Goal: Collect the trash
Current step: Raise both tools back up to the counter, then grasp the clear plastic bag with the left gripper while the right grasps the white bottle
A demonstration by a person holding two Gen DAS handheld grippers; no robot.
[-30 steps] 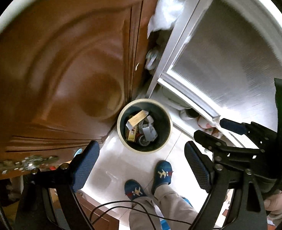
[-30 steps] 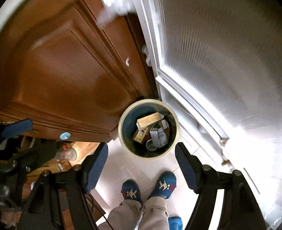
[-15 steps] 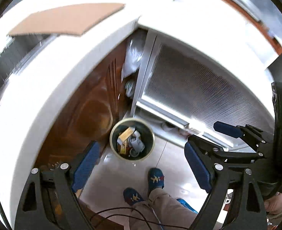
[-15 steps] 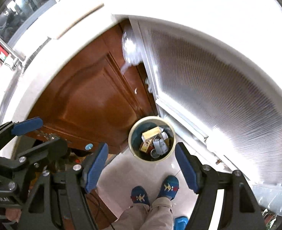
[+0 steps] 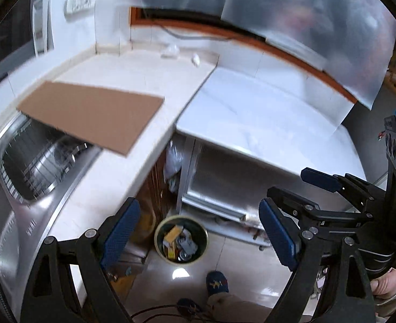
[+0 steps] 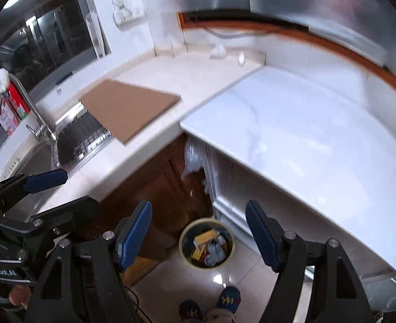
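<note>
While aimed down past the desk (image 5: 133, 161), left gripper (image 5: 198, 231): jaws wide apart, empty; bin (image 5: 181, 239) on floor, part-filled. Right view: right gripper (image 6: 198, 231) likewise spread, empty; crumpled scraps (image 6: 217, 51) far back on desk. Judged between pickups; next, reach to scraps.

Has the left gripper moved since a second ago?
Yes. The left gripper has risen and tilted up: the trash bin now looks smaller, and the countertop has come into view.

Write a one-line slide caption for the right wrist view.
Open right gripper held above a floor trash bin holding boxes and wrappers, facing a white countertop with a cardboard sheet overhanging the sink.
</note>
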